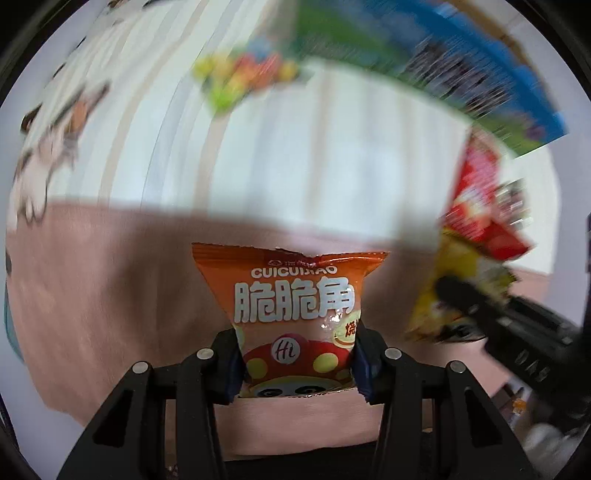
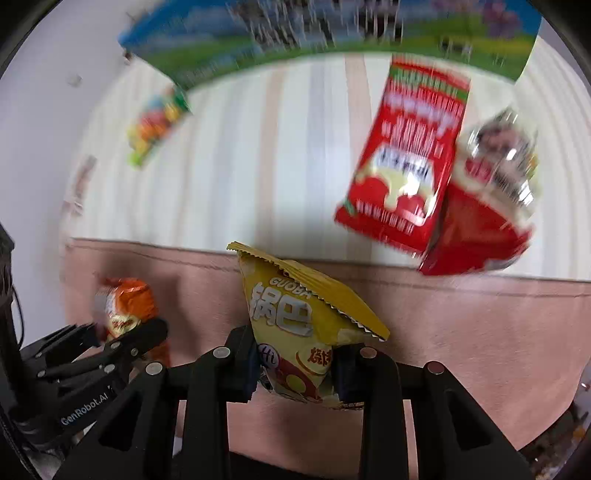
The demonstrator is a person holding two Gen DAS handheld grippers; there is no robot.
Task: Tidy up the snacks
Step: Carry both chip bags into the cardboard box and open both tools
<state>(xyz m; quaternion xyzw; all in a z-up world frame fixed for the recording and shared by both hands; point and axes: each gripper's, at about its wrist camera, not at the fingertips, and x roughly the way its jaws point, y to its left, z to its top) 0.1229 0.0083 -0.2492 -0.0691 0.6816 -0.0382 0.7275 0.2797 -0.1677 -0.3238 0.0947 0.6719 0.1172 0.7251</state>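
My left gripper (image 1: 295,363) is shut on an orange snack bag (image 1: 291,306) and holds it upright above the pink cloth. My right gripper (image 2: 295,369) is shut on a yellow snack bag (image 2: 295,314), tilted. In the right wrist view the orange bag (image 2: 123,306) and the left gripper (image 2: 110,343) show at the lower left. In the left wrist view the yellow bag (image 1: 454,280) and the right gripper (image 1: 491,306) show at the right. A red packet (image 2: 410,155) and a red-and-clear bag (image 2: 487,199) lie on the striped cloth.
A striped white cloth (image 2: 258,155) covers the table beyond a pink cloth (image 2: 461,332). A colourful candy bag (image 2: 157,122) lies at the far left. A large blue-and-green box (image 2: 332,33) stands at the back. The view is motion-blurred.
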